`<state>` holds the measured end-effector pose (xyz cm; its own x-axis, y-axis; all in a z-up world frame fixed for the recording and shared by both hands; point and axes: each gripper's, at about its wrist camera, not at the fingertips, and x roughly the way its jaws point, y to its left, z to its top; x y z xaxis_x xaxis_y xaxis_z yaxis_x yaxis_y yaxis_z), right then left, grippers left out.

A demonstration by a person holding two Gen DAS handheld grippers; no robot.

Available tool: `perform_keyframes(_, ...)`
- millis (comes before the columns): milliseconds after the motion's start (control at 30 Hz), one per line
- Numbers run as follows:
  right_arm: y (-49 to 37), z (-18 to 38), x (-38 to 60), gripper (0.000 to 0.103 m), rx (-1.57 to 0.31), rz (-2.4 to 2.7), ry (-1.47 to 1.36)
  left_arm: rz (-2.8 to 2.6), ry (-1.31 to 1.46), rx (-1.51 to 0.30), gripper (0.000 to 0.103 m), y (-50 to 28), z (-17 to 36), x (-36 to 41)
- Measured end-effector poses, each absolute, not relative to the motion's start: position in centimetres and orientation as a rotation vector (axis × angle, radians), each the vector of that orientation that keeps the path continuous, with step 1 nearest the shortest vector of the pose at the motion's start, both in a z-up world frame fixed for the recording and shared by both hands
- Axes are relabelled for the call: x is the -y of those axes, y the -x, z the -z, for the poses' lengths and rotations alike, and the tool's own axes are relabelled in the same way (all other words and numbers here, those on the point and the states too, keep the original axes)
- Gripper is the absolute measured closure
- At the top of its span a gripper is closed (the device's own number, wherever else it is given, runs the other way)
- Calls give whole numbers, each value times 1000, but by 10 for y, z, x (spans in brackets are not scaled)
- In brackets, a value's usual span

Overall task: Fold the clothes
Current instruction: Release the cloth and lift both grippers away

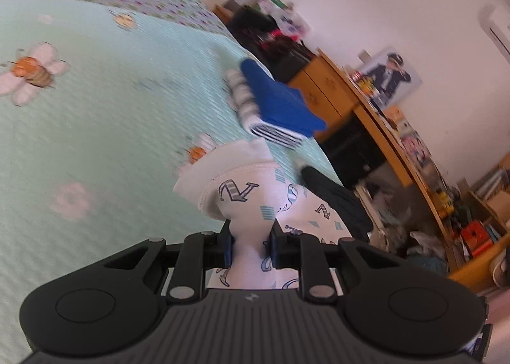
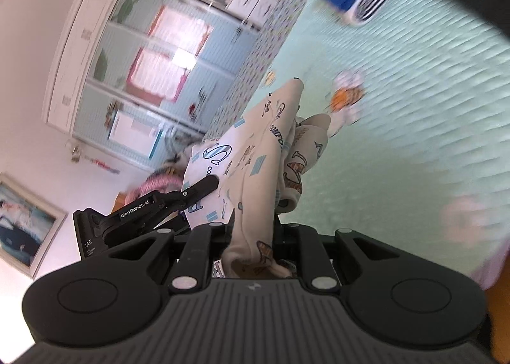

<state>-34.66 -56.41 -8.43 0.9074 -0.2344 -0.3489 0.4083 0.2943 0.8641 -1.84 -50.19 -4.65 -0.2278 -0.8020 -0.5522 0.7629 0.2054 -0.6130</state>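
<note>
Child's bedroom (bee-print bedspread (image 1: 95,102), toy shelves (image 1: 414,153))

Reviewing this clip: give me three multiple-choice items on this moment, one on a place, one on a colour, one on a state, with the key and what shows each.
1. Where does the folded stack lie?
A. on the bedspread near its edge
B. on the wooden shelf
C. on the floor

2. What colour is the top piece of that stack?
A. red
B. blue
C. yellow

3. How does the left claw stand?
A. open and empty
B. shut on the blue piece
C. shut on the letter-print garment

Key: 1 A, the stack rests on the mint bedspread by its edge. 2 B, the top layer is plain blue over striped pieces. 3 C, white fabric with printed letters is pinched between its fingers; the right claw grips the same print.
</note>
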Motion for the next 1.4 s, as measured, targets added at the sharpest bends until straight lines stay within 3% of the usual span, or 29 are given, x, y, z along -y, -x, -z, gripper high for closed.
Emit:
perform_keyframes(333, 409, 121, 611, 86, -97, 517, -1249, 1457, -45, -1113, 80, 75, 76, 574)
perform_keyframes(400, 410, 141, 622, 86, -116, 544, -1267, 1404, -117, -1145, 75, 78, 99, 589)
perform_keyframes(533, 399, 201, 641, 76, -276, 664, -1310, 1235, -400, -1154, 67, 82, 161, 608)
perform_keyframes(567, 397, 213, 642, 73, -320, 696, -1316, 1217, -425, -1143, 56, 80, 168, 604)
perform_keyframes(600, 400, 217, 639, 73, -308, 694, -1320, 1217, -414, -1133, 54, 77, 169, 599)
perform_keyframes(733, 413, 210, 630, 49, -281, 732, -1272, 1220, -421, -1067, 53, 72, 151, 585)
perform_keyframes(1133, 385, 96, 576, 40, -503, 938, -755, 1329, -593, -684, 36, 151, 69, 532)
perform_keyframes(1267, 365, 101, 555, 39, -471, 808, -660, 1329, -563, -696, 35, 149, 63, 513)
perform_keyframes(1400, 386, 172, 588, 40, -453, 799, -816, 1311, -573, -720, 35, 145, 67, 494)
